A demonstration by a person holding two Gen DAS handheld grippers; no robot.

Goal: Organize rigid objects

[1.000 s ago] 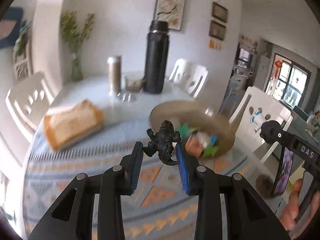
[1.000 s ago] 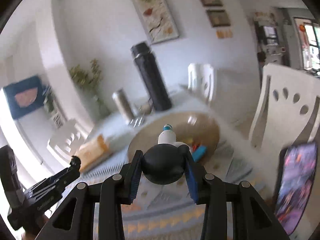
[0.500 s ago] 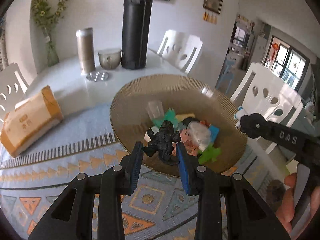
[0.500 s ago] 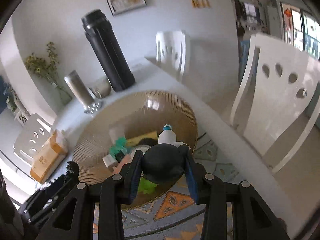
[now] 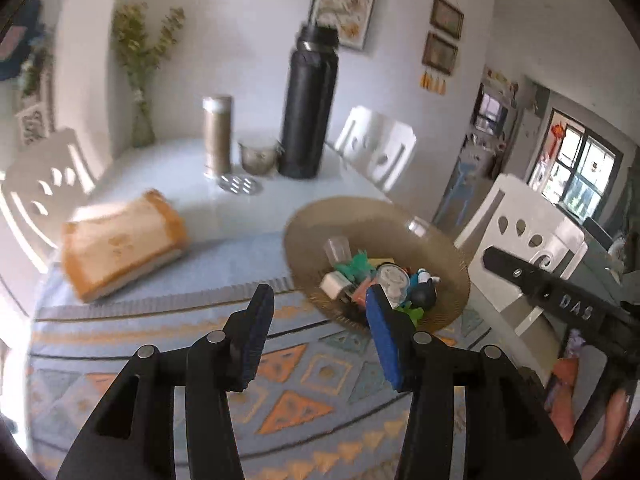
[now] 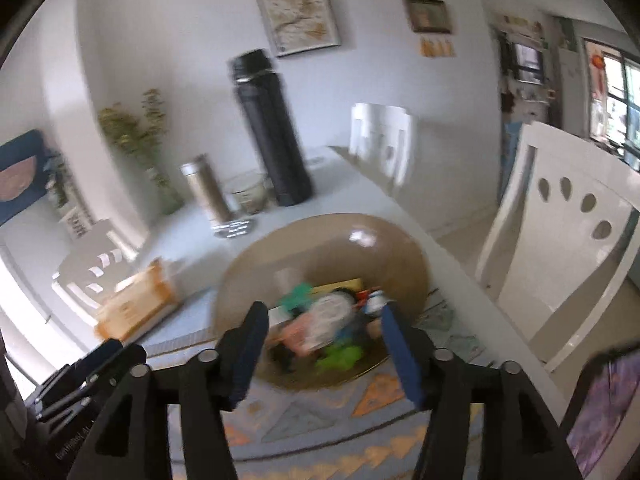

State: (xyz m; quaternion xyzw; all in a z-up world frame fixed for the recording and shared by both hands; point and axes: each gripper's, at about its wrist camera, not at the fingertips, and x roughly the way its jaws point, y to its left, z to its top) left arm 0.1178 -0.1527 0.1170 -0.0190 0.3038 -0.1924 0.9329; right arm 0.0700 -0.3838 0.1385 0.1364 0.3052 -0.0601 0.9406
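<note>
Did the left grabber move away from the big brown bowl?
Yes. The left gripper has pulled back and left: the brown bowl, straight ahead before, now lies to its right, and its fingers are open and empty.

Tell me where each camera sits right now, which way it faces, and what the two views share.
Left wrist: rides the left gripper, looking forward over the patterned mat at the brown bowl of small objects; its open jaws show, plus the right gripper at the right edge.
Right wrist: rides the right gripper, looking down onto the same bowl, blurred; its open jaws show, the left gripper at lower left.
Shared: bowl, black flask, orange-edged pack, white chairs.
</note>
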